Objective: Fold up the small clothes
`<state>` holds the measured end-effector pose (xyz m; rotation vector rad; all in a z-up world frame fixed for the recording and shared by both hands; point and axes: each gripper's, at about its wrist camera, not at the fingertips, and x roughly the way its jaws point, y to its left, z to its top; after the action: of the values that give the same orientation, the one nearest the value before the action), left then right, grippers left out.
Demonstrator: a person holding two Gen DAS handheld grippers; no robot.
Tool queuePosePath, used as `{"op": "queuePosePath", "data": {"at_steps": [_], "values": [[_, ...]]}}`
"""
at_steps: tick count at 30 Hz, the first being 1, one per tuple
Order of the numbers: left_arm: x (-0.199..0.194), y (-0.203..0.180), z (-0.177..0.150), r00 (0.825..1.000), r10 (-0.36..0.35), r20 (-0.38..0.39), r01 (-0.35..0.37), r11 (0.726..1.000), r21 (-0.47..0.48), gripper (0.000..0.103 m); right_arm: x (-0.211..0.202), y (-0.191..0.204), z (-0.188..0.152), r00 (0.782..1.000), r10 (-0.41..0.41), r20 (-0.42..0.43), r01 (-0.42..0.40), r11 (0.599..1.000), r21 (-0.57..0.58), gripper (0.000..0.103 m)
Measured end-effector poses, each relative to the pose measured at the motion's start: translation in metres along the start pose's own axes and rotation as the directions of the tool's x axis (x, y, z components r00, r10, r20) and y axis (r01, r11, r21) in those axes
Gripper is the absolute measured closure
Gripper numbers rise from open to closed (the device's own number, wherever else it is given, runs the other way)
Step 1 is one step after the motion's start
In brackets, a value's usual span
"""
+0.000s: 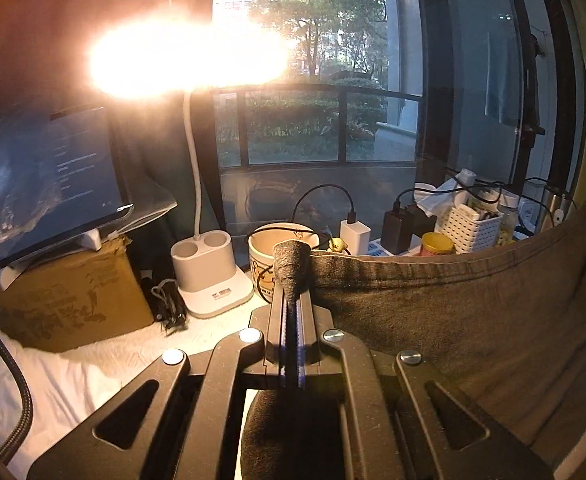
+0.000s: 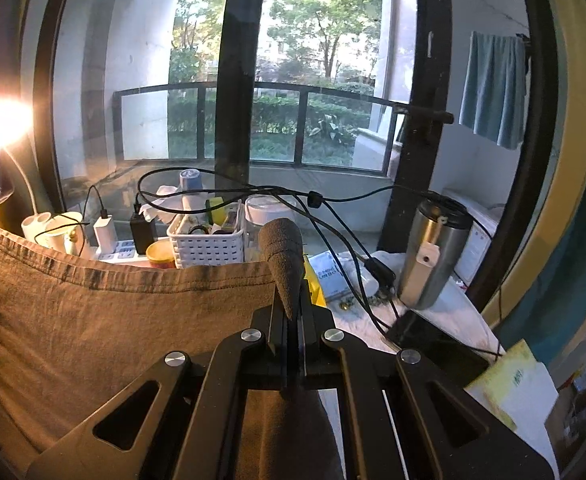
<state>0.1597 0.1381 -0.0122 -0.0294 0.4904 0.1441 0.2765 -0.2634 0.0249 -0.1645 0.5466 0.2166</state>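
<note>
A grey-brown garment (image 1: 473, 312) hangs stretched between my two grippers, its hemmed top edge running level above the table. My left gripper (image 1: 293, 276) is shut on the garment's left corner, which bunches up over the fingertips. In the right wrist view the same garment (image 2: 113, 320) spreads to the left, and my right gripper (image 2: 287, 268) is shut on its right corner. The cloth drops below both grippers out of view.
Behind the garment stand a lit desk lamp with a white base (image 1: 209, 276), a mug (image 1: 273, 248), chargers (image 1: 355, 236), a white basket (image 2: 207, 240) and a steel tumbler (image 2: 433, 256). A tablet (image 1: 49, 184) rests on a cardboard box (image 1: 65, 300) at left. Cables (image 2: 333, 216) cross the table.
</note>
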Motion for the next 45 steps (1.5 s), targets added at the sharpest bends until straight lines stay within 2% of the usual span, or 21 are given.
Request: {"op": "queuePosePath", "data": {"at_steps": [9,20,25,31,32,36,43,45], "values": [[0.042,0.001,0.007,1.000,0.014,-0.027,-0.014,1.000,0.019,0.101,0.044,0.000,0.007,1.000,0.007,-0.025,-0.007,1.000,-0.005,0.099],[0.086,0.006,-0.009,0.994,0.030,-0.105,-0.028,0.999,0.019,0.101,0.101,0.002,-0.007,0.994,0.000,-0.106,-0.001,1.000,-0.015,0.099],[0.104,0.010,-0.020,0.986,0.029,-0.162,-0.028,1.000,0.009,0.101,0.122,0.003,-0.016,0.986,-0.032,-0.161,0.029,0.999,-0.018,0.099],[0.123,0.018,-0.028,0.966,0.044,-0.255,-0.050,0.999,-0.019,0.098,0.134,0.004,-0.021,0.976,-0.063,-0.211,0.056,0.998,-0.037,0.097],[0.124,0.019,-0.029,0.963,0.054,-0.264,-0.061,0.998,-0.020,0.097,0.135,0.004,-0.022,0.974,-0.063,-0.217,0.056,0.998,-0.041,0.095],[0.121,0.025,-0.030,0.961,0.076,-0.266,-0.083,0.996,-0.017,0.097,0.137,0.002,-0.023,0.967,-0.070,-0.244,0.061,0.997,-0.043,0.060],[0.100,0.035,-0.030,0.962,0.097,-0.255,-0.108,0.994,-0.028,0.096,0.120,0.002,-0.020,0.971,-0.063,-0.229,0.054,0.998,-0.045,0.059],[0.093,0.037,-0.033,0.961,0.095,-0.261,-0.107,0.994,-0.033,0.090,0.114,0.001,-0.017,0.972,-0.064,-0.226,0.056,0.998,-0.042,0.059]]}}
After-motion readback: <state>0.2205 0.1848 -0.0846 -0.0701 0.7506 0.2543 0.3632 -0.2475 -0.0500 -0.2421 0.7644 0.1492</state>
